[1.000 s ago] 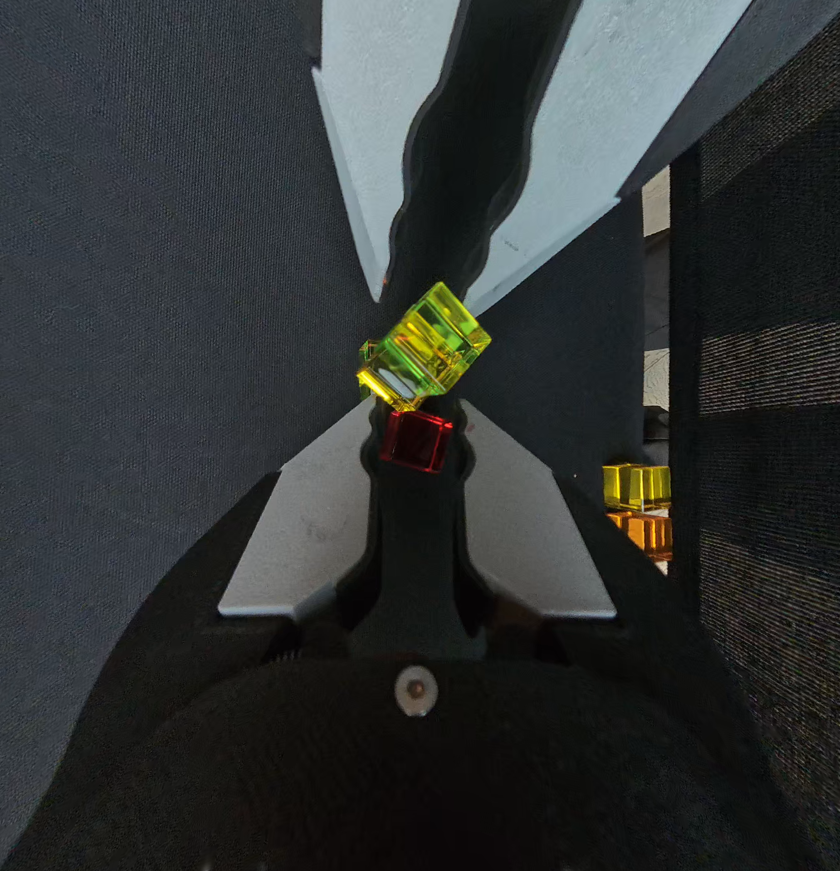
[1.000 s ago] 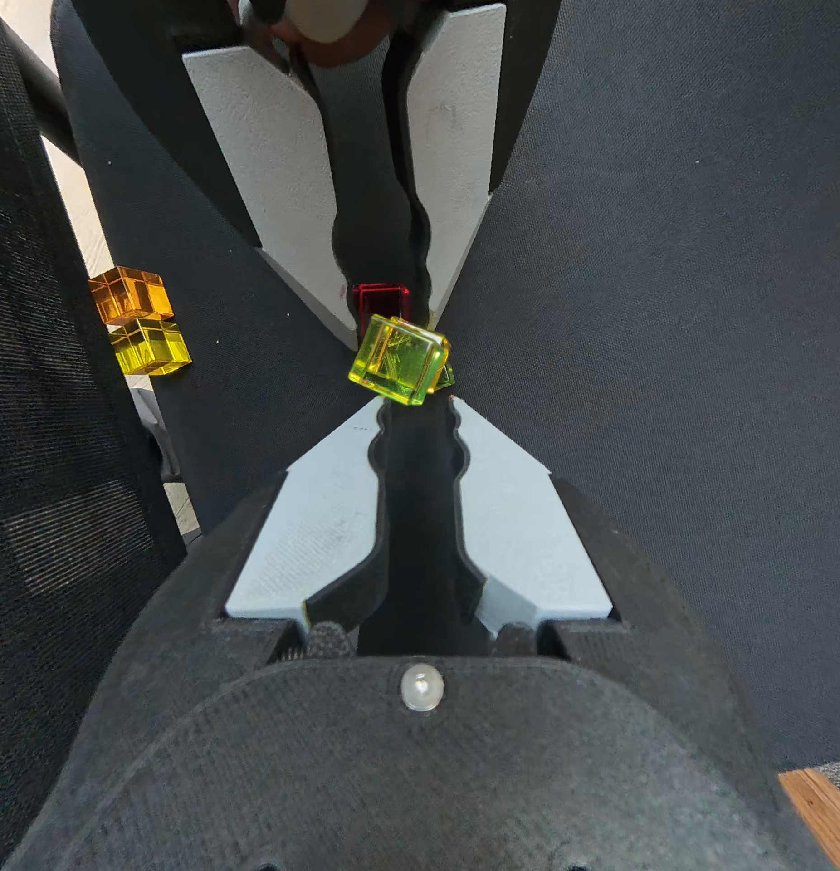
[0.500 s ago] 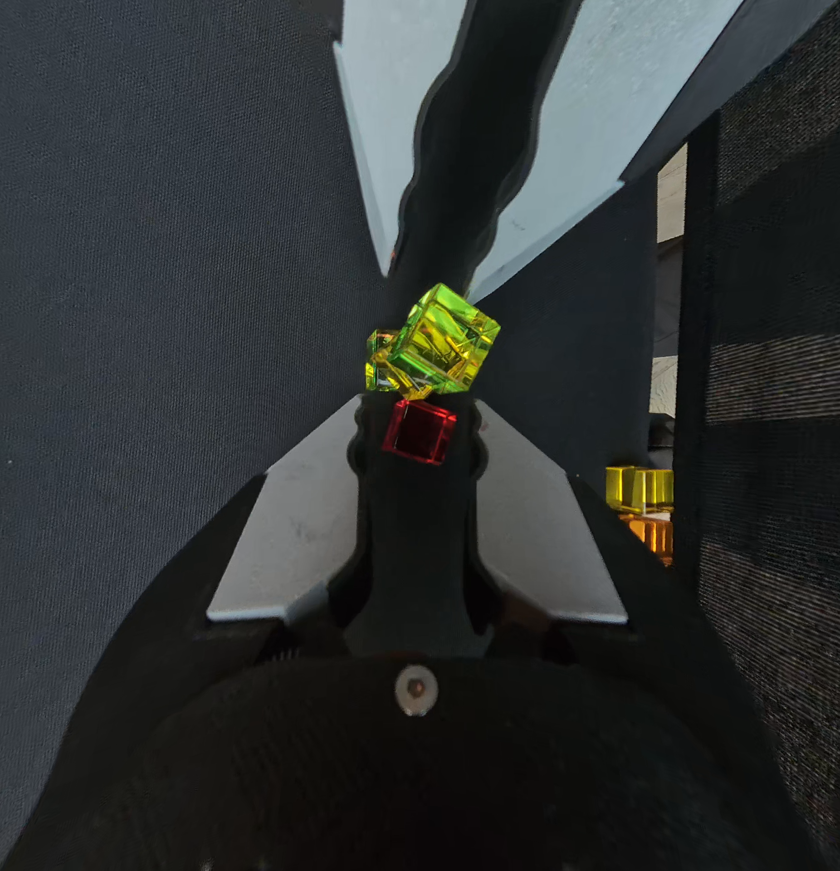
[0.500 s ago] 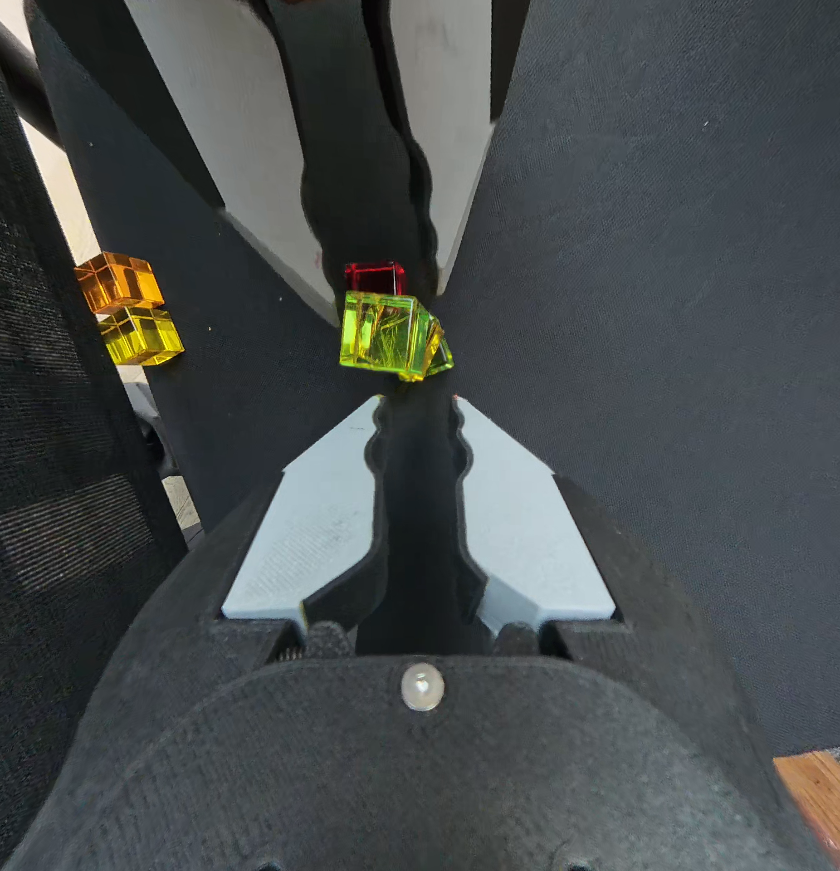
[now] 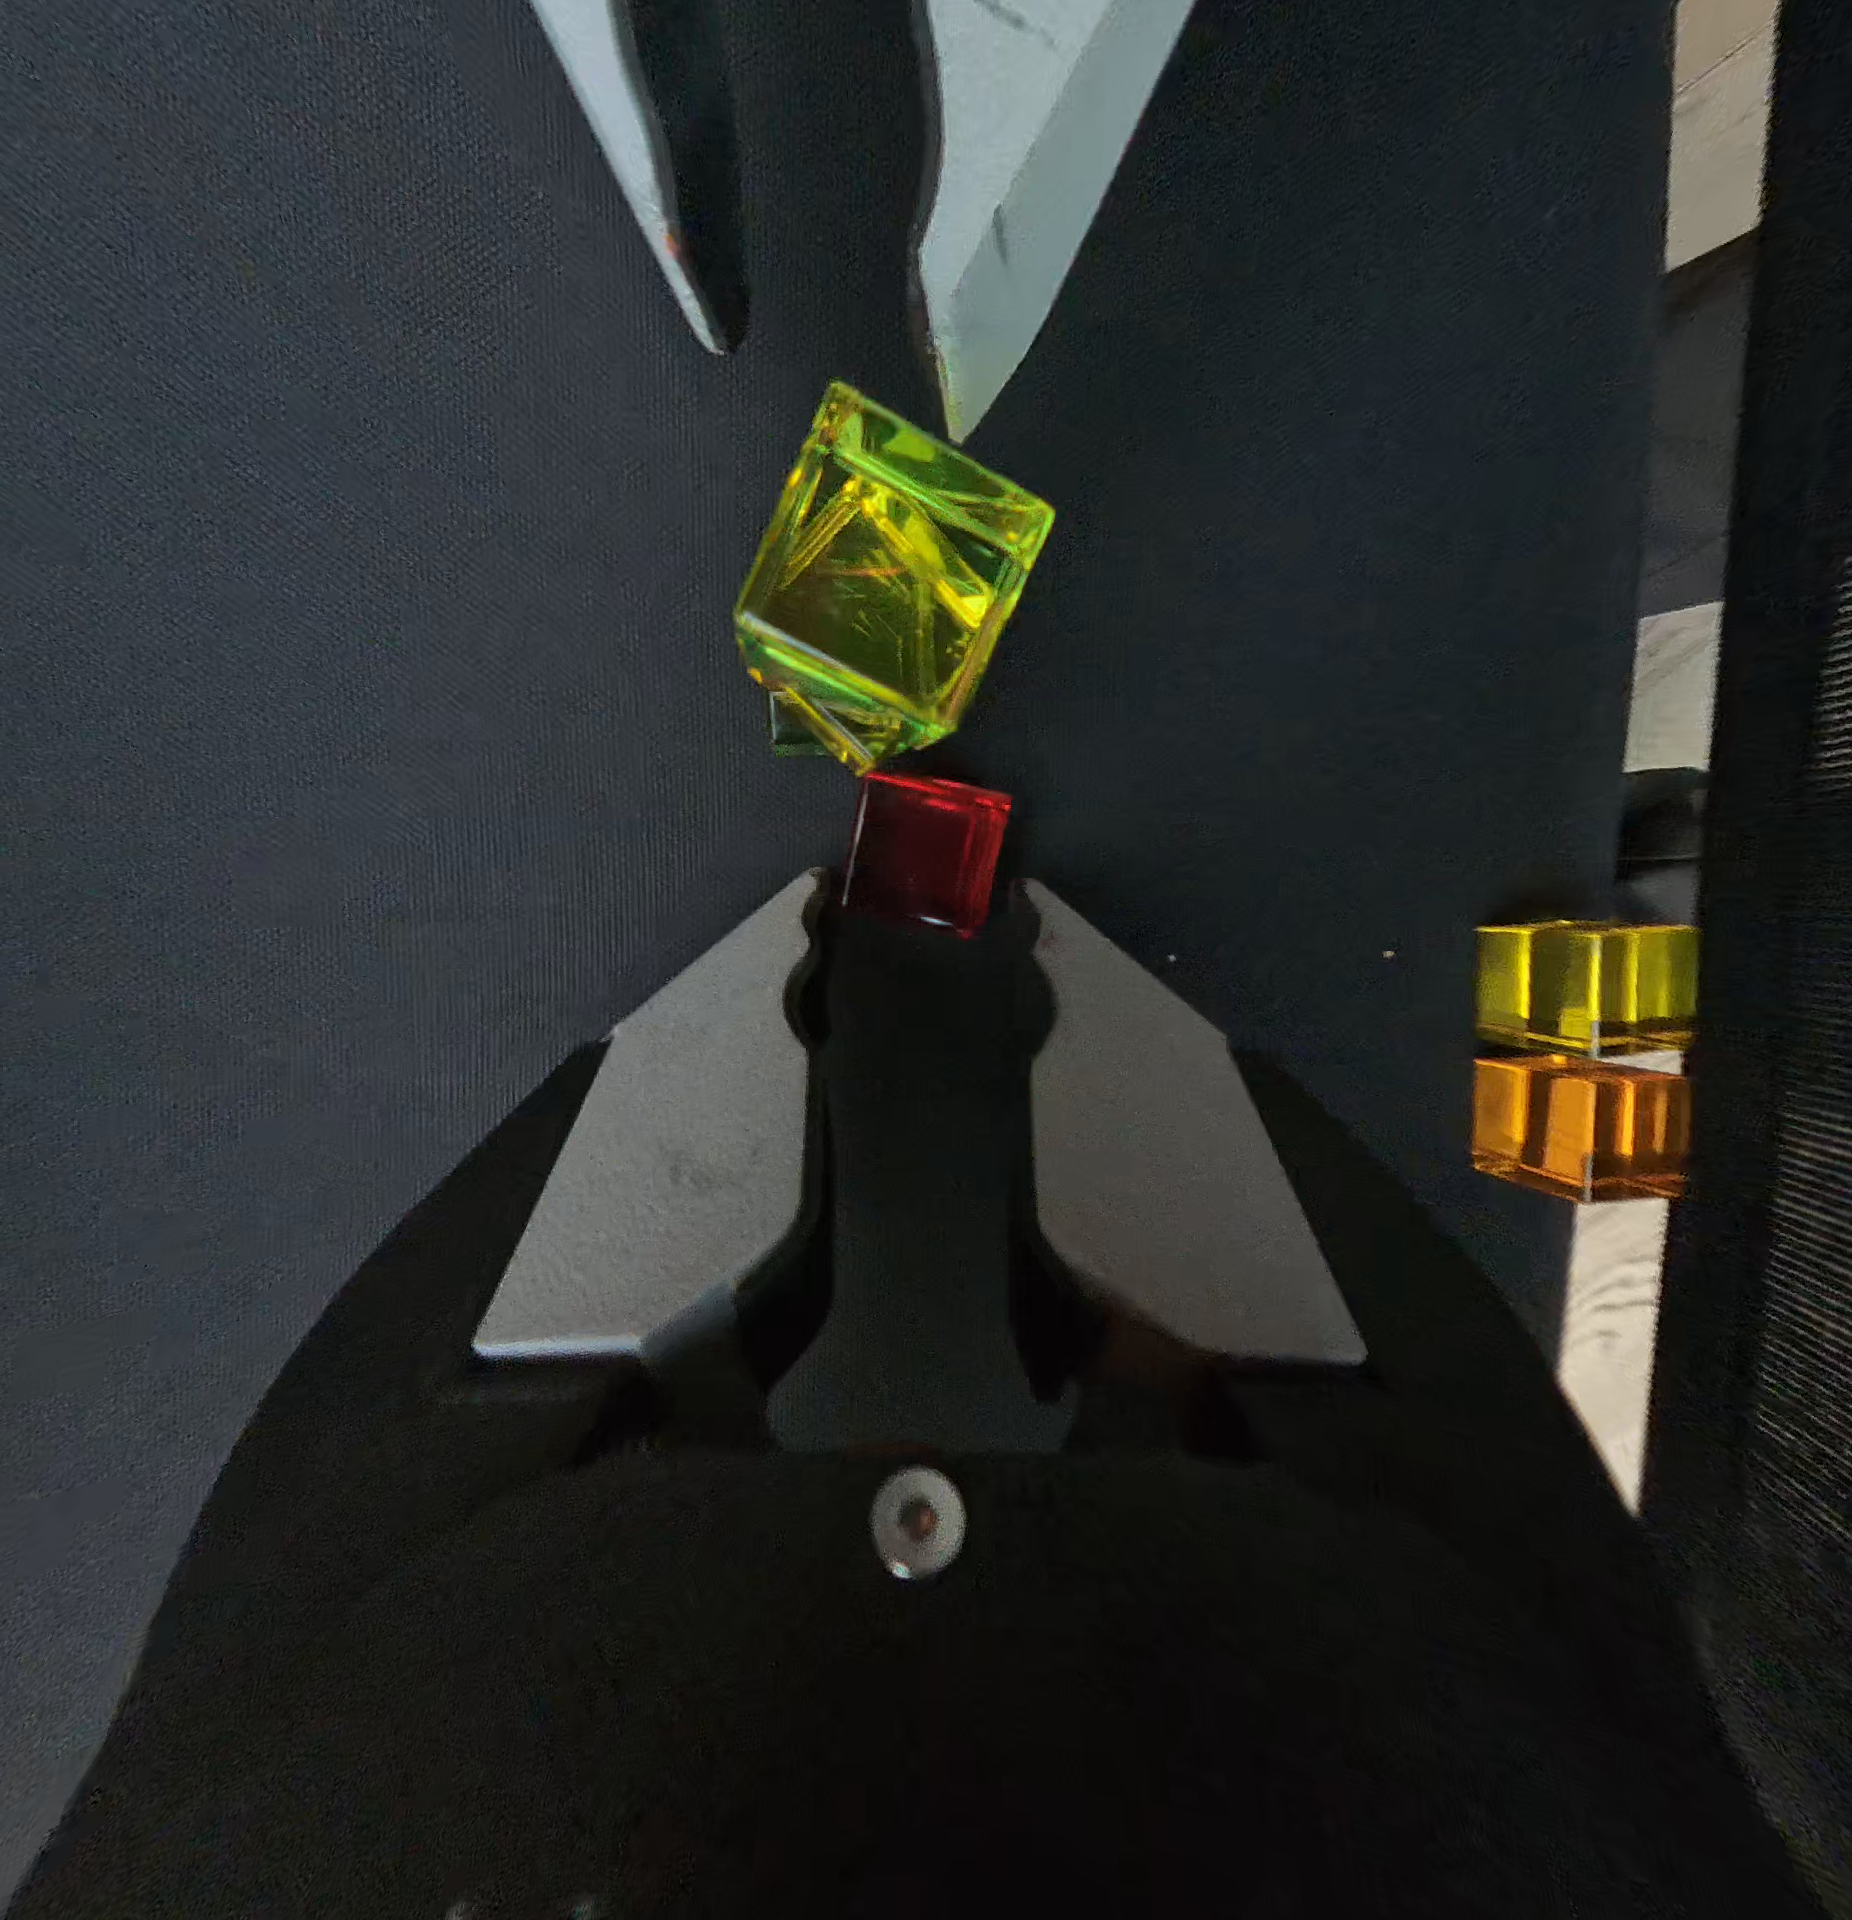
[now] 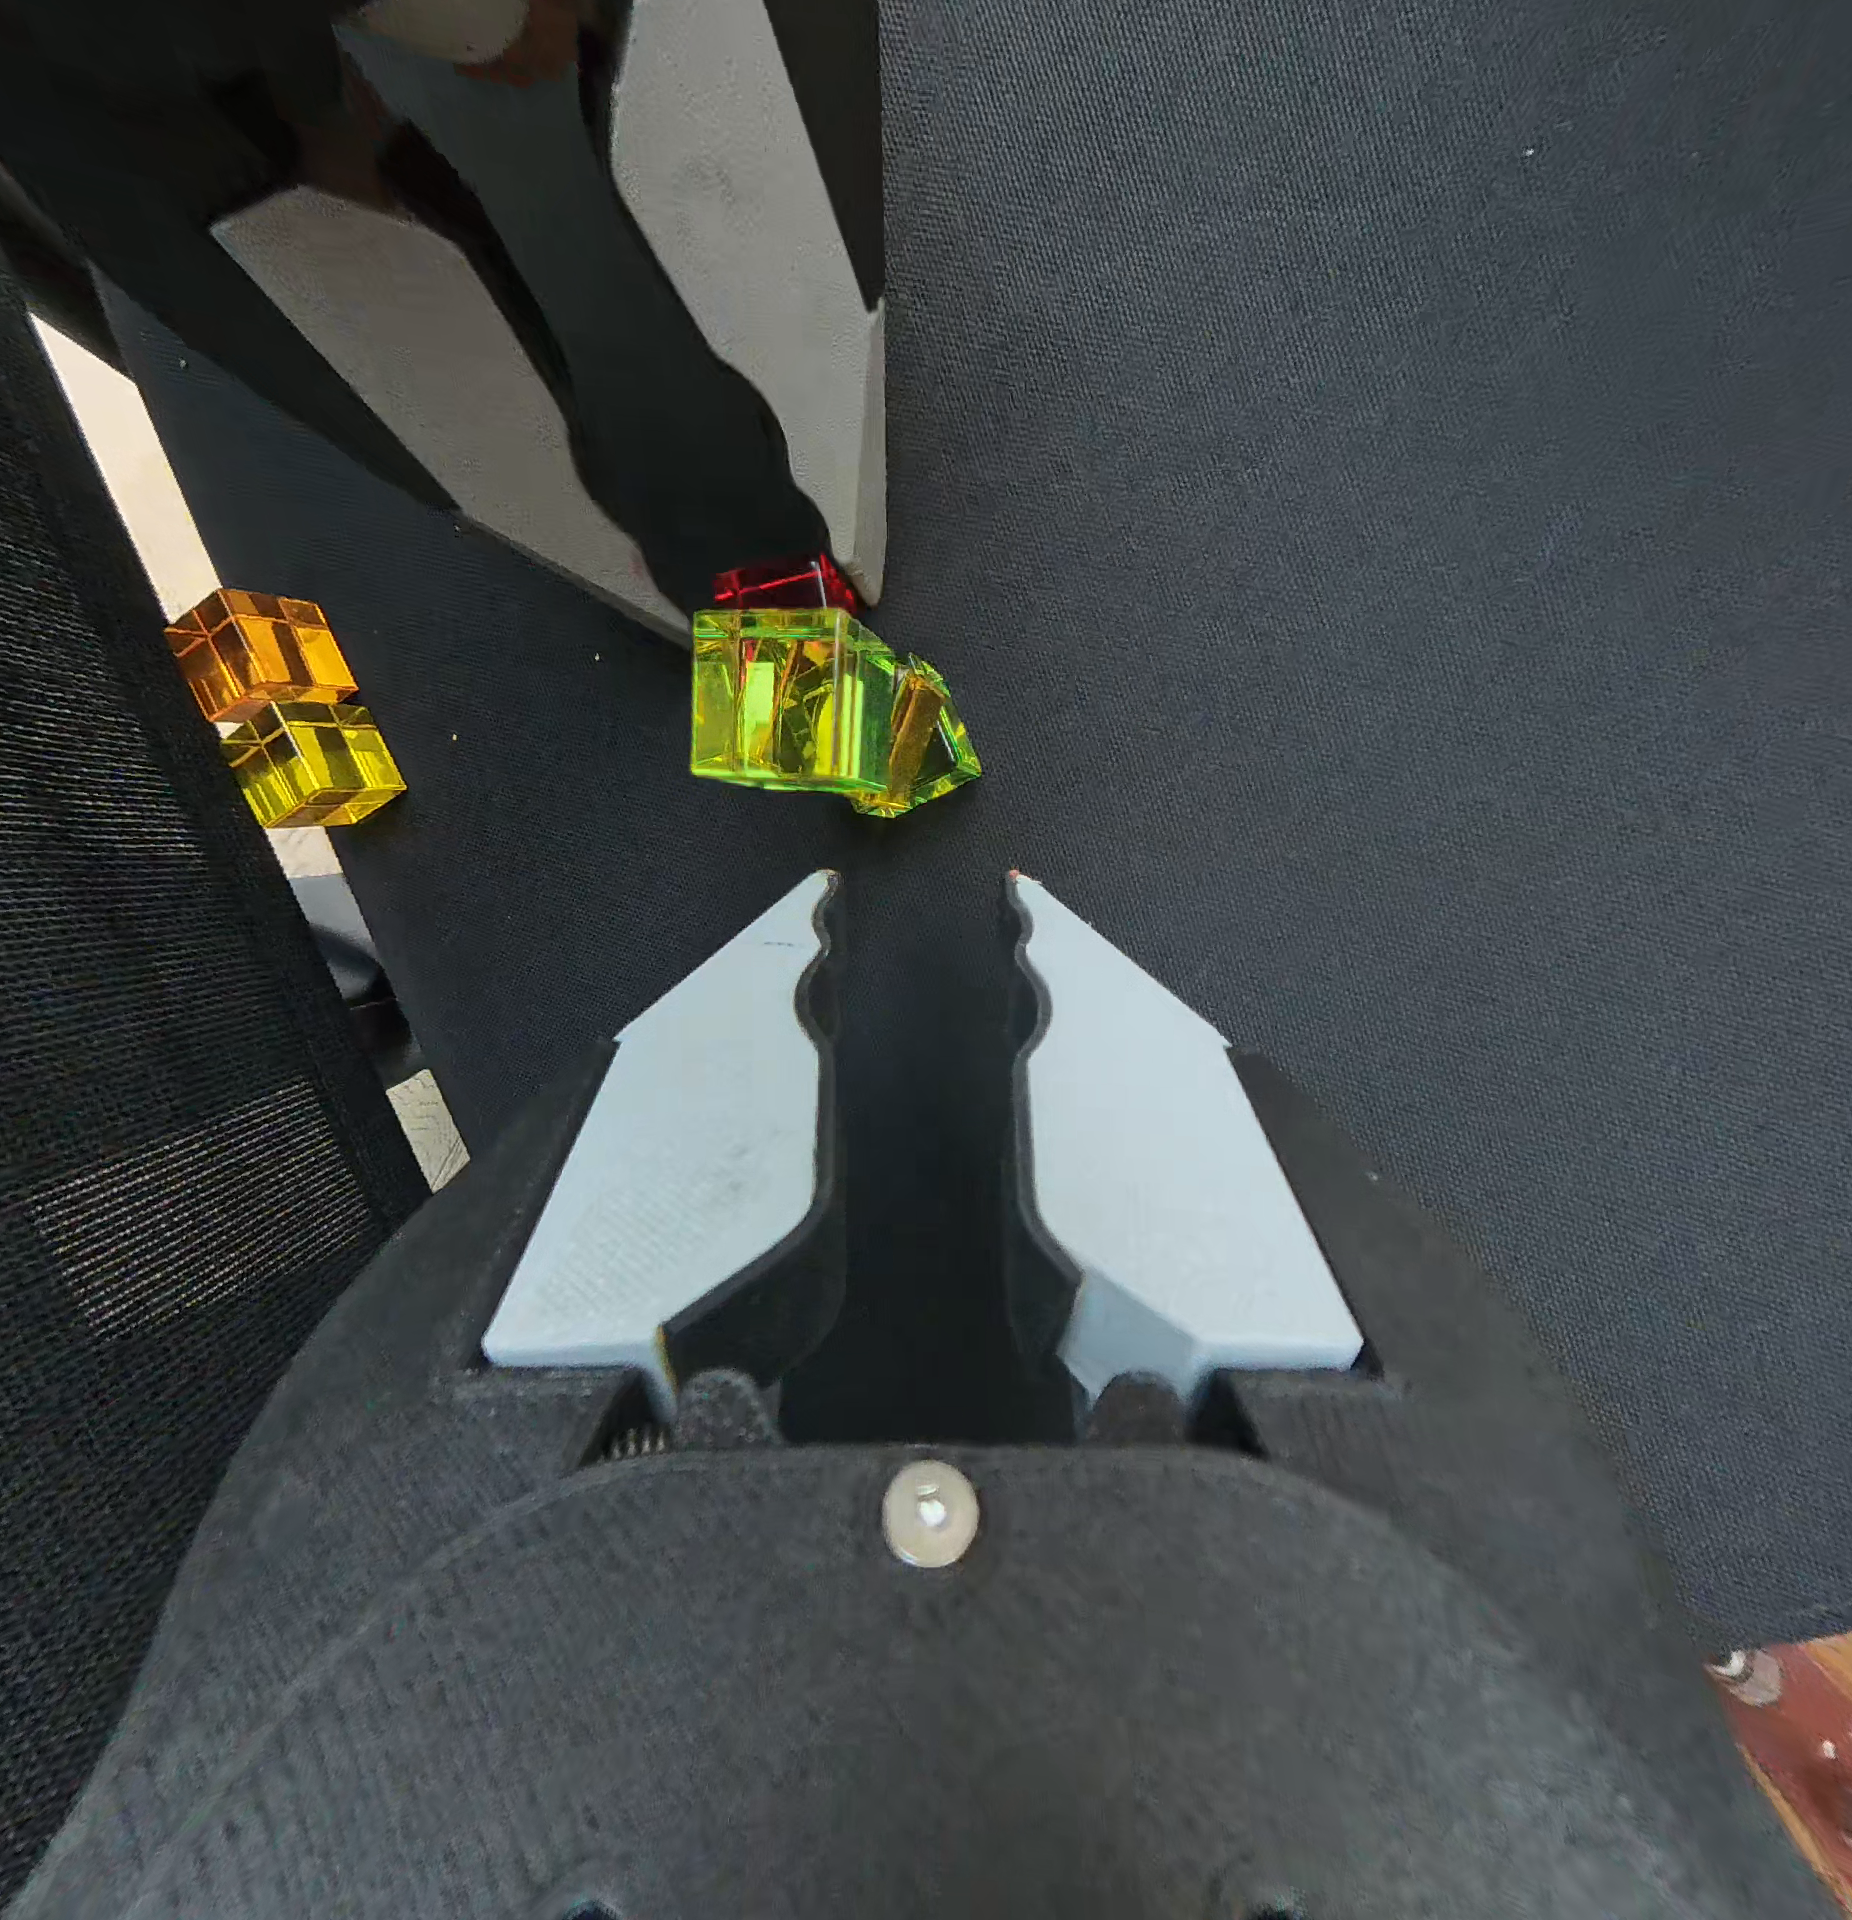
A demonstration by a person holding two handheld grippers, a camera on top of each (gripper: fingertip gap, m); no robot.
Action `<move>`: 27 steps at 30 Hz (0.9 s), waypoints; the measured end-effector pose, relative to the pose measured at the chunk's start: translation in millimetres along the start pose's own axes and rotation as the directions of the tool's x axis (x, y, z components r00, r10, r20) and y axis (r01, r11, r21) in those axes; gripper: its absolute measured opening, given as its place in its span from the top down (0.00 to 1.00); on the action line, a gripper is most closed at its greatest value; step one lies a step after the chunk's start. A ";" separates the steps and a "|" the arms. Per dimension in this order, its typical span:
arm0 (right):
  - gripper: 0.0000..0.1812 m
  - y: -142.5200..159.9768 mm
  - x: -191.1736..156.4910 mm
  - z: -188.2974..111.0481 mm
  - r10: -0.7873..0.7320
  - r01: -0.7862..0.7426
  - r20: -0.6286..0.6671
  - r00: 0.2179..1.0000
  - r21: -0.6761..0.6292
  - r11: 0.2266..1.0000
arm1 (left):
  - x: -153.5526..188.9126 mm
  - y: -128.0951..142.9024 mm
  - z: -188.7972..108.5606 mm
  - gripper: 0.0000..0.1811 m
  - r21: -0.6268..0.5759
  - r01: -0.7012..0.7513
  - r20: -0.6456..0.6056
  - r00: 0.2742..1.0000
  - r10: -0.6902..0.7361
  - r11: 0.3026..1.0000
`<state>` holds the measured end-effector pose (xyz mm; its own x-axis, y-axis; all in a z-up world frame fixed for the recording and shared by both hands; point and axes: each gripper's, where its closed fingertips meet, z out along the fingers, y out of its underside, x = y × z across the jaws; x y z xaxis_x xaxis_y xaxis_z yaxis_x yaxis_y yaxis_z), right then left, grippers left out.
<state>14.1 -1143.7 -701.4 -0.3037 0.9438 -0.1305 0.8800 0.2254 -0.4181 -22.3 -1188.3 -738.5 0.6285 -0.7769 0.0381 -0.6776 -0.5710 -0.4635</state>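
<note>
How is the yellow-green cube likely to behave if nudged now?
The yellow-green cube looks glossy, hard and transparent, so probably slippery against gripper fingers. It sits tilted on dark fabric against the red cube, so it may tip flat rather than slide.

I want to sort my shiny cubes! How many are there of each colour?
Green: 2, big green cube and small green cube
Red: 1, red cube in left claw
Yellow: 1, yellow cube
Orange: 1, orange cube
Total: 5
</note>
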 end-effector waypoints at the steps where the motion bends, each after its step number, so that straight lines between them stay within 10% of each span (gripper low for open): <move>1: 0.85 -0.1 -0.2 -0.1 -0.002 0.002 0.000 1.000 0.000 1.000 | -0.5 -0.5 0.5 0.84 0.002 -0.004 0.004 1.000 0.004 1.000; 27: 0.85 14.0 2.8 3.1 0.066 -0.066 0.003 0.998 -0.048 0.997 | -8.6 -54.7 -69.4 0.86 0.184 -0.031 0.063 0.998 0.020 0.982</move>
<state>24.4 -1138.7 -710.4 -0.2462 0.9559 -0.1600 0.9146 0.1745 -0.3648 -17.1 -1168.8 -652.1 0.6377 -0.7698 -0.0271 -0.6152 -0.4878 -0.6194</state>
